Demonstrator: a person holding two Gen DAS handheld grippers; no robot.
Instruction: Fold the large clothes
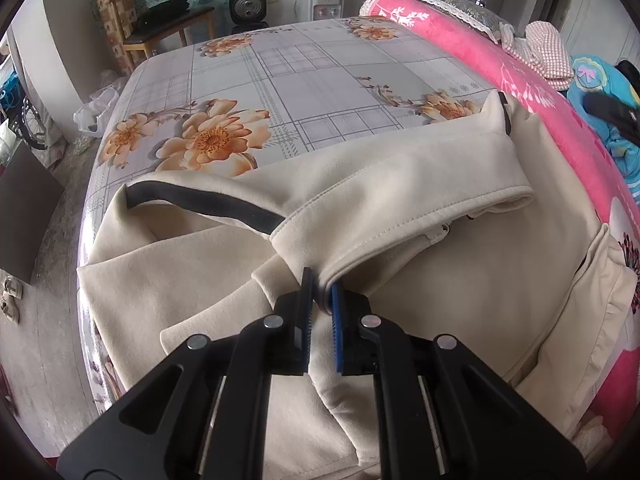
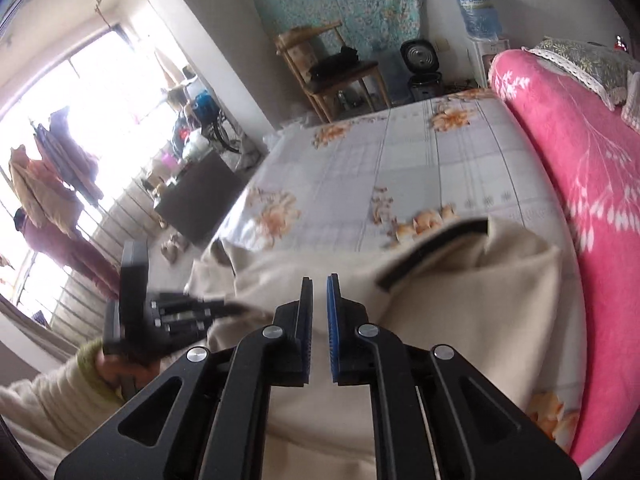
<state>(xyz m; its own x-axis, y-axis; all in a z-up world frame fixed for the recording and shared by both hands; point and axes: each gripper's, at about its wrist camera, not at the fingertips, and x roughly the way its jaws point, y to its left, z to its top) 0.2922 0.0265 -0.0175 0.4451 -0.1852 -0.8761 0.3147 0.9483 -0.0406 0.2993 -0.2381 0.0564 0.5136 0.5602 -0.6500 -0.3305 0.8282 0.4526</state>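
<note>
A cream coat (image 1: 420,208) on the floral bedsheet (image 1: 320,80) is pinched at a fold by the left gripper (image 1: 320,294), the empty right gripper (image 2: 320,292) pressed together; laying over judged next.

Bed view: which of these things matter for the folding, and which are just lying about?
For the job:
- cream coat
- left claw, shut on a coat fold
- right claw, shut, holding nothing

Lying about:
- pink blanket
- checked cloth
- wooden chair
- small fan
- plastic bag

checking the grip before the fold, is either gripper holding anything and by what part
The left gripper pinches the cream coat by a fold at its cuff edge. The right gripper is shut on nothing.
</note>
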